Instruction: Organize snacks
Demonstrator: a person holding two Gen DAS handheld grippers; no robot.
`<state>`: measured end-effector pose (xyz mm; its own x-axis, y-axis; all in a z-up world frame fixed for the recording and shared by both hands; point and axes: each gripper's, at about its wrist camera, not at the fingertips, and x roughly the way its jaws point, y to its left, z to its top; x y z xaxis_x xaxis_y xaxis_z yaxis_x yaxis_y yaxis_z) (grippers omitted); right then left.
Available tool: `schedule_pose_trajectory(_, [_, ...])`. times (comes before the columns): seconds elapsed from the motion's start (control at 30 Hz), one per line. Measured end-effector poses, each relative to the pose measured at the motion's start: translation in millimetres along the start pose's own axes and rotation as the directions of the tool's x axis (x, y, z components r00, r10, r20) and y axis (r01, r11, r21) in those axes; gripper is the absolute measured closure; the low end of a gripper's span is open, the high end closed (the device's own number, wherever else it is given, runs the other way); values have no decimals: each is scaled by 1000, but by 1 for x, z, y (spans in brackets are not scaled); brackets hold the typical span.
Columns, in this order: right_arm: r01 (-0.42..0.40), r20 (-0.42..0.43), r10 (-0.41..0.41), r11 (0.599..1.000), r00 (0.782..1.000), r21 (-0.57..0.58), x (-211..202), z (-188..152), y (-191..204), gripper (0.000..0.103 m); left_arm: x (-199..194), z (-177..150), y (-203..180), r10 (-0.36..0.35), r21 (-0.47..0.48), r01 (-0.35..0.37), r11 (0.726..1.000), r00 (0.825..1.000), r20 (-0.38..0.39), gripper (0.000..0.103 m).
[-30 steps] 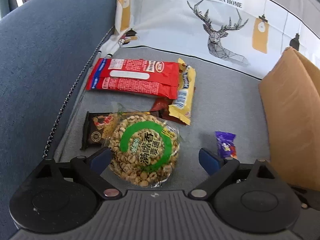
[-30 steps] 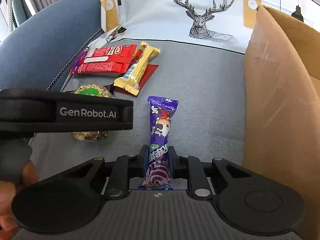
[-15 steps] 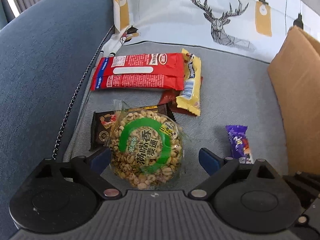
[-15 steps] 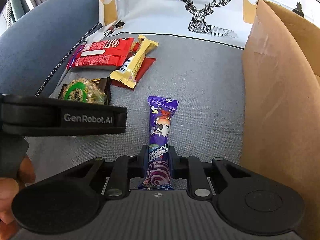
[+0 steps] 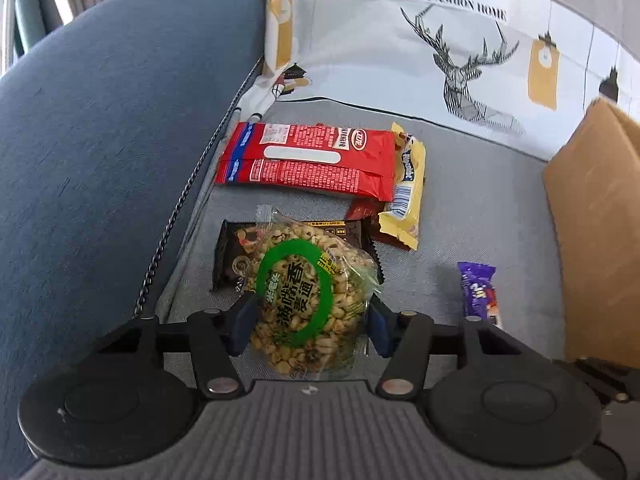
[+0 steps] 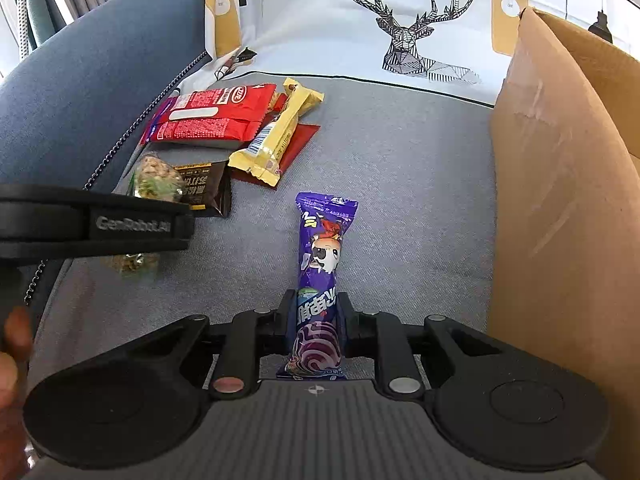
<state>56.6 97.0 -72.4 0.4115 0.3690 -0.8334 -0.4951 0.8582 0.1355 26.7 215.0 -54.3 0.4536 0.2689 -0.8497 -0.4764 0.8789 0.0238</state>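
Left wrist view: my left gripper (image 5: pixel 308 320) is closing its jaws around the peanut bag (image 5: pixel 306 304), pads at its sides. My right gripper (image 6: pixel 317 320) stands clenched on the purple candy bar (image 6: pixel 322 264).

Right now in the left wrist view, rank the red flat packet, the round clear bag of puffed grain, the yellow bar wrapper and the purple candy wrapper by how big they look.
1. Red flat packet and round clear bag of puffed grain: alike, and the bag is nearer, so unranked.
2. Yellow bar wrapper.
3. Purple candy wrapper, partly hidden.
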Motion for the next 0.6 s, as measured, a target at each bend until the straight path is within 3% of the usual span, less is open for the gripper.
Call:
schedule_pose_trajectory(0.2, [-7, -10, 7, 1000, 1000, 4, 2, 0, -1, 82, 0, -1, 8, -40, -50, 39, 998, 999, -26, 40])
schedule_pose_trajectory(0.33, [-7, -19, 7, 1000, 1000, 3, 4, 1, 0, 82, 8, -3, 5, -25, -34, 23, 999, 998, -62, 30])
schedule_pose_trajectory(0.43, [-8, -22, 8, 1000, 1000, 4, 5, 1, 0, 81, 12, -4, 1, 3, 1, -3, 1000, 998, -65, 30])
schedule_pose_trajectory(0.53, [-7, -23, 7, 1000, 1000, -2, 6, 1, 1, 82, 12, -4, 2, 28, 4, -27, 1000, 998, -57, 41])
schedule_pose_trajectory(0.6, [-7, -21, 7, 1000, 1000, -7, 6, 1, 1, 82, 10, -2, 9, 26, -36, -28, 999, 999, -43, 66])
